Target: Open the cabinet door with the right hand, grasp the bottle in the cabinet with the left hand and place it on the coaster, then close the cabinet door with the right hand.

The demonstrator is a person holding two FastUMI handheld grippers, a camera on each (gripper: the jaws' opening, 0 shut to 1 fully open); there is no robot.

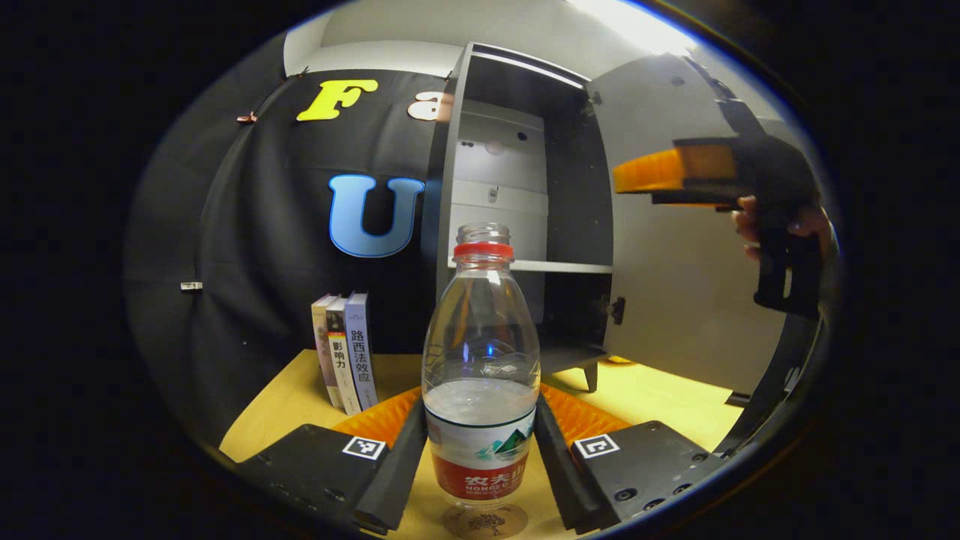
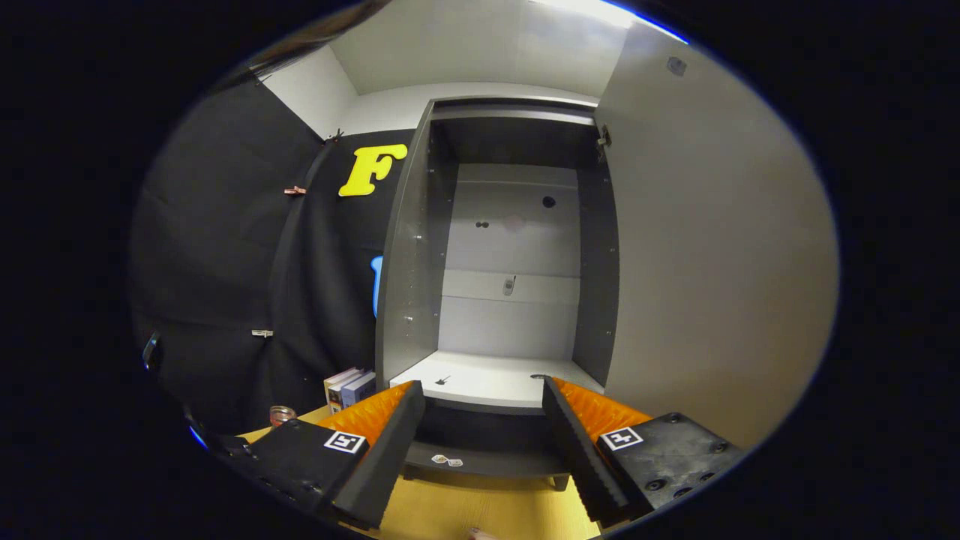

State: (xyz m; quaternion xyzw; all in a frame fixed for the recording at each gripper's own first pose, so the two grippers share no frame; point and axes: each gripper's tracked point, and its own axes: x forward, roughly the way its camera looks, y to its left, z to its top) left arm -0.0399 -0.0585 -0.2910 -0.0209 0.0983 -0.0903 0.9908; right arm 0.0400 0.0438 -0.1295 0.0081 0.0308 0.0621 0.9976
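A clear plastic bottle (image 1: 481, 352) with a red neck ring, no cap and some water stands upright on a round coaster (image 1: 484, 521) on the table. My left gripper (image 1: 480, 409) is shut on it, one finger against each side at label height. The grey cabinet (image 1: 450, 187) stands behind, its door (image 1: 675, 285) swung open to the right. A hand holds my right gripper (image 1: 622, 180) in the air in front of that door. In the right gripper view my right gripper (image 2: 484, 394) is open and faces the cabinet (image 2: 405, 285), with the door (image 2: 712, 262) at its right.
Three books (image 1: 345, 349) stand upright on the wooden table (image 1: 300, 405) left of the cabinet. A white shelf (image 2: 487, 379) crosses the cabinet's inside. A small glass jar (image 2: 282, 414) sits on the table near the books (image 2: 349, 386).
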